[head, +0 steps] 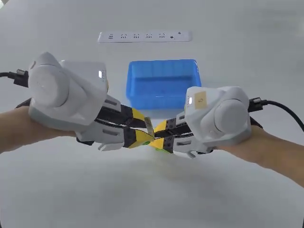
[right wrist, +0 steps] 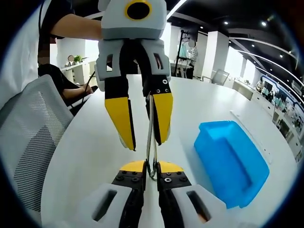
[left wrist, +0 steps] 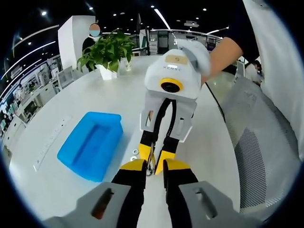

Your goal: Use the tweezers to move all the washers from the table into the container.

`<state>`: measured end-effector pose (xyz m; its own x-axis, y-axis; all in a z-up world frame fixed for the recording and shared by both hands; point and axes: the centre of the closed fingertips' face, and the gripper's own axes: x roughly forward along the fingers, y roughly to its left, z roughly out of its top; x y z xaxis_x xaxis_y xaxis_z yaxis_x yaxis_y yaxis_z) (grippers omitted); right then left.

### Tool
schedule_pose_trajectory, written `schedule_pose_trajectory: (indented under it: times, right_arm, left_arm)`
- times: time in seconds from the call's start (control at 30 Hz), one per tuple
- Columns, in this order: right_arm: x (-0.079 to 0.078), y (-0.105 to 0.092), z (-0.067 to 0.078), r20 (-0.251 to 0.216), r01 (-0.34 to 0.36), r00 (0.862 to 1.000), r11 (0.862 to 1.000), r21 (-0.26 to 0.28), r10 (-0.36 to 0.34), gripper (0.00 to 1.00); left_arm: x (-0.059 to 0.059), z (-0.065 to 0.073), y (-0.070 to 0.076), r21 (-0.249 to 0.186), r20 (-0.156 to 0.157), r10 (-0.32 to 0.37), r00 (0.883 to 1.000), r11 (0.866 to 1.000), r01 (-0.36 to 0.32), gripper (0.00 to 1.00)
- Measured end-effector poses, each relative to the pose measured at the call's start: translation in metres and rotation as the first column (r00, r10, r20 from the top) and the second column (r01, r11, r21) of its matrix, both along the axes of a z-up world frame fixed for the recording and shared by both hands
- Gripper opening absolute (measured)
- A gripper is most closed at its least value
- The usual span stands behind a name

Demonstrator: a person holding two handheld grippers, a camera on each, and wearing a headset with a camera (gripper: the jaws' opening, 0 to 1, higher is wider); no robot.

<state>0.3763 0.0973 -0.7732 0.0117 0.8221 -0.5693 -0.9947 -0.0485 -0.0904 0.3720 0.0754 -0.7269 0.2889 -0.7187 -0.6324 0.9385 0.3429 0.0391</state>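
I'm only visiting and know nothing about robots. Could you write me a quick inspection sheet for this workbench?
Surface: white table, plain.
Job's things: blue container, nothing seen inside; tweezers between the grippers; small washers on the table beside the container.
Clutter: white power strip beyond the container.
Grippers: right gripper shut on the tweezers; left gripper open, jaws either side of them.
Cables: black cable from the right gripper.
Surroundings: potted plant, mesh chair.
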Motion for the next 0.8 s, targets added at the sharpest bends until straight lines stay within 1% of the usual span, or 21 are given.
schedule_pose_trajectory:
  times: [0.03, 0.13, 0.17, 0.23, 0.3, 0.37, 0.47, 0.53, 0.63, 0.67, 0.73, 0.8]
  right_arm:
    - [0.001, -0.001, 0.001, -0.001, 0.006, 1.0, 1.0, 0.002, -0.006, 0.09]
    - [0.003, -0.002, 0.004, -0.006, 0.023, 1.0, 1.0, 0.011, -0.023, 0.09]
    - [0.003, -0.002, 0.005, -0.006, 0.026, 1.0, 1.0, 0.011, -0.026, 0.09]
    - [0.004, -0.002, 0.008, -0.004, 0.031, 0.999, 0.999, 0.016, -0.031, 0.09]
    - [0.004, -0.002, 0.011, -0.002, 0.036, 0.999, 0.999, 0.021, -0.036, 0.09]
    - [0.006, -0.002, 0.014, -0.006, 0.047, 0.999, 0.998, 0.03, -0.047, 0.09]
    - [0.008, -0.003, 0.021, -0.016, 0.067, 0.998, 0.997, 0.049, -0.066, 0.09]
    - [0.009, -0.003, 0.025, -0.012, 0.076, 0.997, 0.996, 0.053, -0.076, 0.09]
    - [0.011, -0.005, 0.032, -0.015, 0.091, 0.996, 0.994, 0.064, -0.09, 0.09]
    - [0.011, -0.006, 0.036, -0.012, 0.093, 0.996, 0.993, 0.067, -0.092, 0.09]
    - [0.012, -0.006, 0.04, -0.007, 0.095, 0.995, 0.993, 0.069, -0.095, 0.09]
    - [0.012, -0.006, 0.044, -0.002, 0.098, 0.995, 0.993, 0.072, -0.098, 0.09]
  left_arm:
    - [0.001, 0.0, 0.001, 0.001, 0.005, 0.009, 1.0, 1.0, -0.009, 0.2]
    - [0.002, 0.004, 0.003, -0.02, -0.001, 0.048, 0.999, 0.999, -0.048, 0.23]
    - [0.002, 0.006, 0.005, -0.028, 0.005, 0.062, 0.998, 0.998, -0.062, 0.24]
    - [0.002, 0.007, 0.007, -0.036, 0.006, 0.082, 0.997, 0.996, -0.082, 0.25]
    - [0.001, 0.007, 0.011, -0.036, 0.003, 0.103, 0.995, 0.994, -0.103, 0.28]
    - [0.0, 0.009, 0.014, -0.042, 0.01, 0.122, 0.992, 0.992, -0.121, 0.29]
    - [-0.002, 0.012, 0.02, -0.054, 0.011, 0.151, 0.989, 0.987, -0.15, 0.29]
    - [-0.004, 0.014, 0.023, -0.061, 0.007, 0.163, 0.987, 0.985, -0.162, 0.3]
    - [-0.004, 0.015, 0.029, -0.061, 0.01, 0.204, 0.979, 0.977, -0.203, 0.34]
    - [-0.004, 0.015, 0.032, -0.059, 0.008, 0.22, 0.975, 0.974, -0.219, 0.36]
    - [-0.006, 0.016, 0.035, -0.065, -0.008, 0.243, 0.97, 0.968, -0.243, 0.39]
    - [-0.009, 0.017, 0.038, -0.075, -0.01, 0.258, 0.966, 0.963, -0.258, 0.4]
